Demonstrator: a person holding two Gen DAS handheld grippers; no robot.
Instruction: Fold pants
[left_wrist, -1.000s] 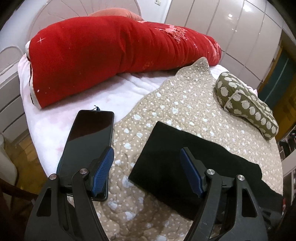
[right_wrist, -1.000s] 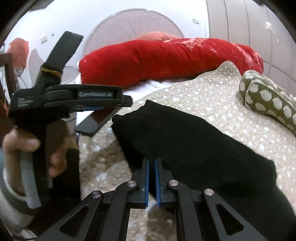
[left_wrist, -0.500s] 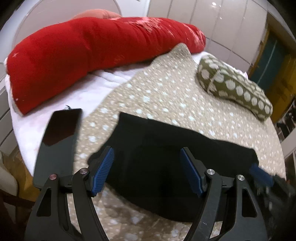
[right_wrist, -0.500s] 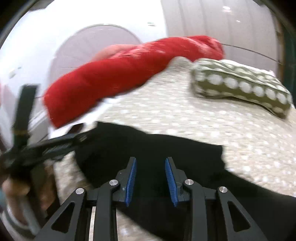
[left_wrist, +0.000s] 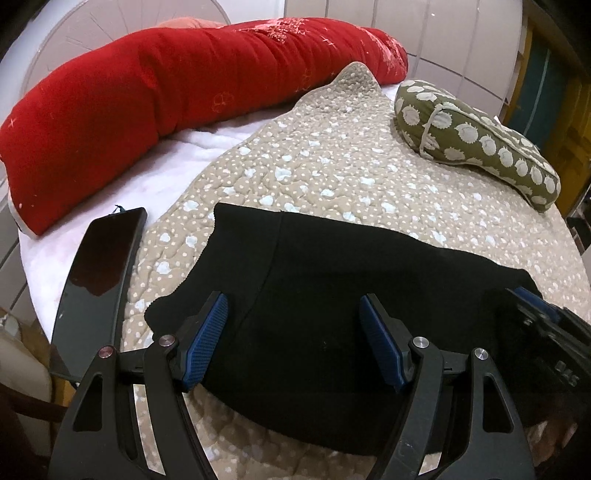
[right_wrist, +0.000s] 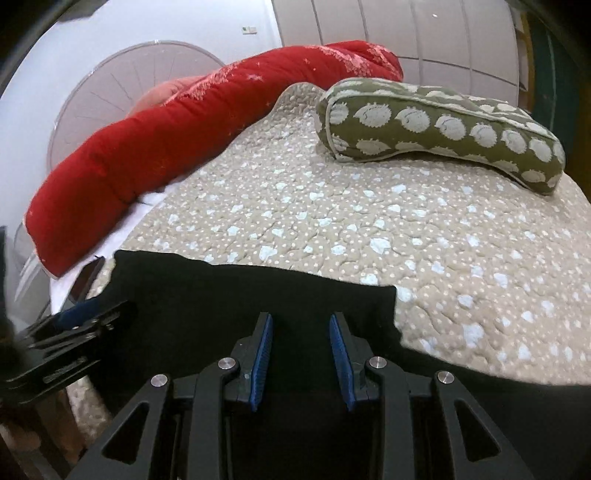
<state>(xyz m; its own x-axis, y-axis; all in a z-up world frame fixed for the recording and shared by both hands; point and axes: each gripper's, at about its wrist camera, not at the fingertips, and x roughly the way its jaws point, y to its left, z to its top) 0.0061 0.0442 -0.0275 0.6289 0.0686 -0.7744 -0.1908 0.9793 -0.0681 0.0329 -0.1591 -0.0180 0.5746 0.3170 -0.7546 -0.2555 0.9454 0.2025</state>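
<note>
Black pants (left_wrist: 332, 295) beneath left tool (left_wrist: 293, 338)

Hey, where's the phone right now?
In the left wrist view the phone lies at the bed's left edge, on the white sheet beside the black pants.

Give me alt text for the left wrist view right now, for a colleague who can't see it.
Folded black pants lie on a dotted beige quilt, under the open left hand-held gripper. A dark phone lies left of them; a red bolster and a green pillow sit behind.
</note>
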